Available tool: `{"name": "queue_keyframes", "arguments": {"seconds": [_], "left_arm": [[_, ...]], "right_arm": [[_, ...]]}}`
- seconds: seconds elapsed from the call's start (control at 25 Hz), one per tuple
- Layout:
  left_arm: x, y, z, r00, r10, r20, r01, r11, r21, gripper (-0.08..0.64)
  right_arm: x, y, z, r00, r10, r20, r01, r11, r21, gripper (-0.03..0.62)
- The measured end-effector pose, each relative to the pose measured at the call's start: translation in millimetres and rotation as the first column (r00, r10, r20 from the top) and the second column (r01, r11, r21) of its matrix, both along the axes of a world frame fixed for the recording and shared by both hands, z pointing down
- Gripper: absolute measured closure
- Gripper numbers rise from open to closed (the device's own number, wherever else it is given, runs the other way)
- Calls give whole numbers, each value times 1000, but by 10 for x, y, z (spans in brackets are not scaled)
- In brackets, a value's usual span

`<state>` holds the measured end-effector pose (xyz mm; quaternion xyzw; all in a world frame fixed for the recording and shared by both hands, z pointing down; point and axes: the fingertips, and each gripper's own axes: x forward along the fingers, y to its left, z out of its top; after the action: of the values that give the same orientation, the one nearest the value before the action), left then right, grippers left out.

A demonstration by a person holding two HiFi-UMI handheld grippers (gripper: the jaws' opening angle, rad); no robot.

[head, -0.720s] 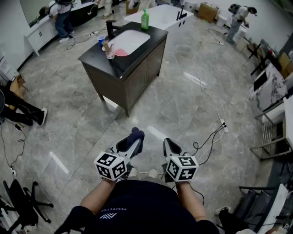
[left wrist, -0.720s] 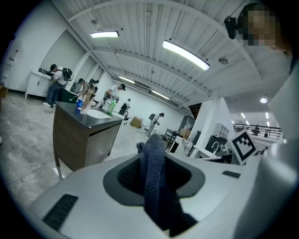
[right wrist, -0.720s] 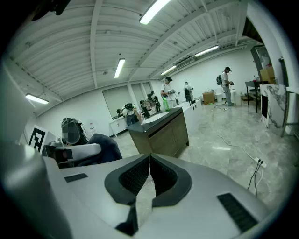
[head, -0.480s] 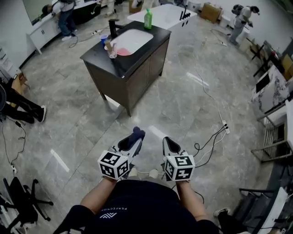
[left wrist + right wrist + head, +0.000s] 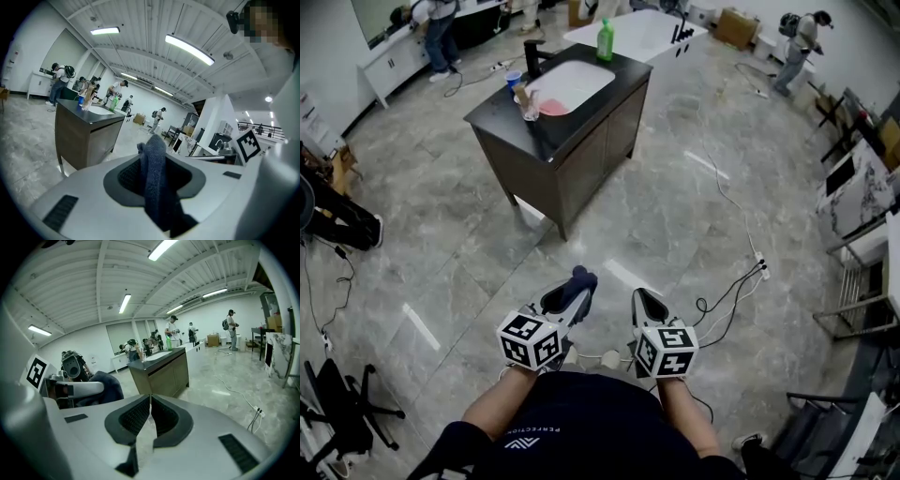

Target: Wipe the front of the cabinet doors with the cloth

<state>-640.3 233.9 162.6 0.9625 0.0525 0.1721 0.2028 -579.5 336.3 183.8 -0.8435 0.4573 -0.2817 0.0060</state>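
Note:
A dark brown vanity cabinet (image 5: 581, 141) with two front doors stands well ahead of me on the tiled floor; it also shows as the cabinet (image 5: 86, 136) in the left gripper view and the cabinet (image 5: 161, 373) in the right gripper view. My left gripper (image 5: 577, 289) is shut on a dark blue cloth (image 5: 579, 277), the cloth (image 5: 154, 180) sticking up between its jaws. My right gripper (image 5: 643, 302) is shut with nothing in it. Both are held low, close to my body, far from the doors.
On the cabinet's black top sit a white sink (image 5: 565, 82), a green bottle (image 5: 604, 39), a blue cup (image 5: 512, 79) and a black faucet (image 5: 532, 56). A white cable (image 5: 727, 197) runs across the floor to a power strip (image 5: 758, 261). People work at the back. A black chair (image 5: 342, 412) stands at lower left.
The view has shifted slightly; the cabinet sits a little nearer the frame's top. Both grippers keep their pose and the cloth stays held.

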Motion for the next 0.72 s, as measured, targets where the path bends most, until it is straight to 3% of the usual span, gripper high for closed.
{"name": "queue_keyframes", "arguments": {"seconds": [0.28, 0.72], "left_arm": [[163, 86, 16, 999, -33, -6, 33, 999, -1, 439], [566, 510, 23, 1000, -18, -9, 18, 1000, 21, 439]], "right_arm": [[154, 195, 18, 1000, -22, 3, 22, 1000, 20, 554], [487, 654, 152, 999, -12, 40, 11, 1000, 10, 554]]}}
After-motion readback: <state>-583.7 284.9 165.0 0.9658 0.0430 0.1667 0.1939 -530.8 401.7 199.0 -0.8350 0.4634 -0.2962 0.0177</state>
